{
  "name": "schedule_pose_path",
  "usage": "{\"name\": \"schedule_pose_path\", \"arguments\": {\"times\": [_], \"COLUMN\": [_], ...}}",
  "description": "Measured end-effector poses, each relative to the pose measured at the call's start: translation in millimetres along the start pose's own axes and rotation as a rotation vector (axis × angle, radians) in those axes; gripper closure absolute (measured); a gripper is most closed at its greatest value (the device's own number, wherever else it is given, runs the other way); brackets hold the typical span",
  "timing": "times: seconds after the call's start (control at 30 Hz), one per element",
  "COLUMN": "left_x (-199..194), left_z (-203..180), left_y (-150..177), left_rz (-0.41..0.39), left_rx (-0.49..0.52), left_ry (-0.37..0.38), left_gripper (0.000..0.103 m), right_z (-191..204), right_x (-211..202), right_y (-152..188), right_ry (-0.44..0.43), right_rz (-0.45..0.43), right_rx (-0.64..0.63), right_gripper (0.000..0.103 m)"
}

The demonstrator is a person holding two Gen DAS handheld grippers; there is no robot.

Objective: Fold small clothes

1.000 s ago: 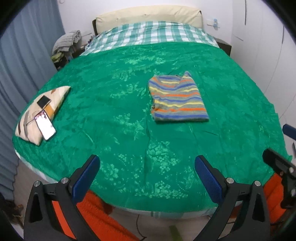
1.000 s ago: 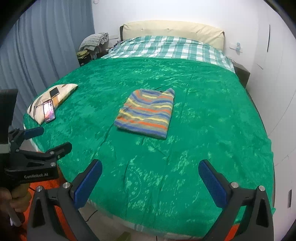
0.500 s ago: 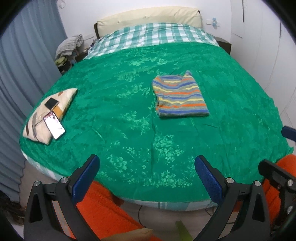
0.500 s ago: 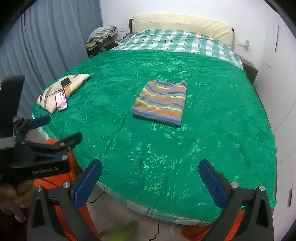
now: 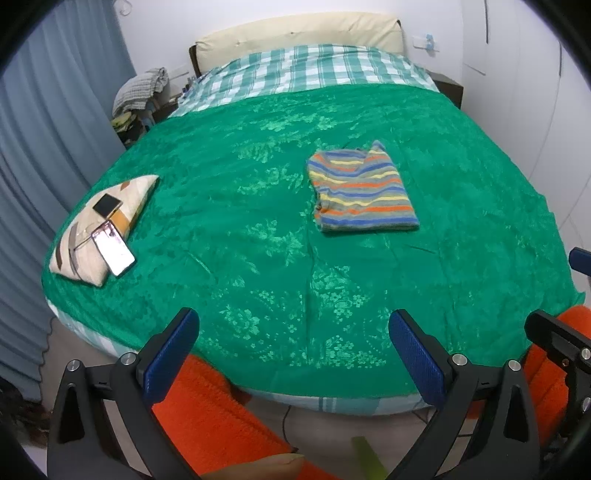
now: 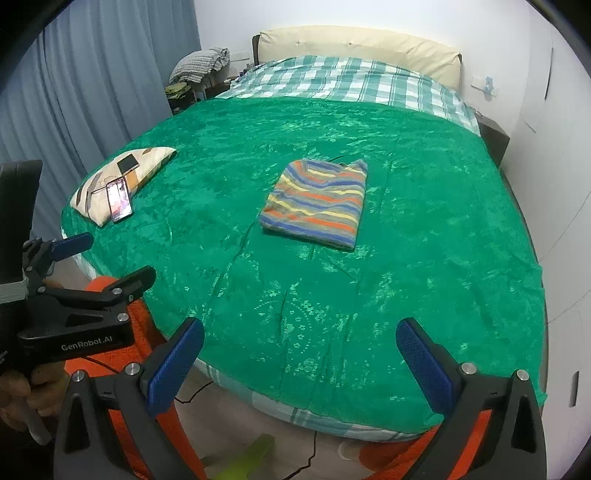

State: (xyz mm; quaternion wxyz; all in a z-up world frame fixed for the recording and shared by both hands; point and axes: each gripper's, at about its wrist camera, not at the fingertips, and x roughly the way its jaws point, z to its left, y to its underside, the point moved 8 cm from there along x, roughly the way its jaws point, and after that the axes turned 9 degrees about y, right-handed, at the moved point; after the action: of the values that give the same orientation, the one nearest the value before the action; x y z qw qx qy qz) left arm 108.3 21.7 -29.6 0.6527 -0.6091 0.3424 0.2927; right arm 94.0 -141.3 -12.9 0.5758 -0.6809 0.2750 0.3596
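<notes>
Proceeding left to right: a pillow (image 5: 99, 225) carrying a phone (image 5: 113, 250) is noted at the bed's (image 5: 258, 229) left edge, well apart from the work, presumably set aside. The striped shirt (image 5: 360, 192) is found folded flat mid-bed, untouched. Both grippers, left (image 5: 295, 354) and right (image 6: 301, 360), are held off the foot of the bed, fingers released and empty; folding is judged complete.

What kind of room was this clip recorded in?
A bedroom, almost certainly. A large bed with a cream headboard fills the view, with grey curtains along one side. A folded striped shirt lies on the bed's green cover.
</notes>
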Motion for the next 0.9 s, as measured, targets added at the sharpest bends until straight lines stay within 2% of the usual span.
{"name": "schedule_pose_path", "arguments": {"times": [0.4, 0.9], "left_x": [-15, -28], "left_z": [-3, -5], "left_y": [-1, 2], "left_rz": [-0.016, -0.016], "left_rx": [0.015, 0.013], "left_ry": [0.002, 0.024], "left_gripper": [0.0, 0.0], "right_z": [1, 5], "right_x": [-22, -34], "right_y": [-3, -5], "right_ry": [0.041, 0.046], "right_rz": [-0.031, -0.041], "right_rx": [0.001, 0.004], "right_gripper": [0.001, 0.001]}}
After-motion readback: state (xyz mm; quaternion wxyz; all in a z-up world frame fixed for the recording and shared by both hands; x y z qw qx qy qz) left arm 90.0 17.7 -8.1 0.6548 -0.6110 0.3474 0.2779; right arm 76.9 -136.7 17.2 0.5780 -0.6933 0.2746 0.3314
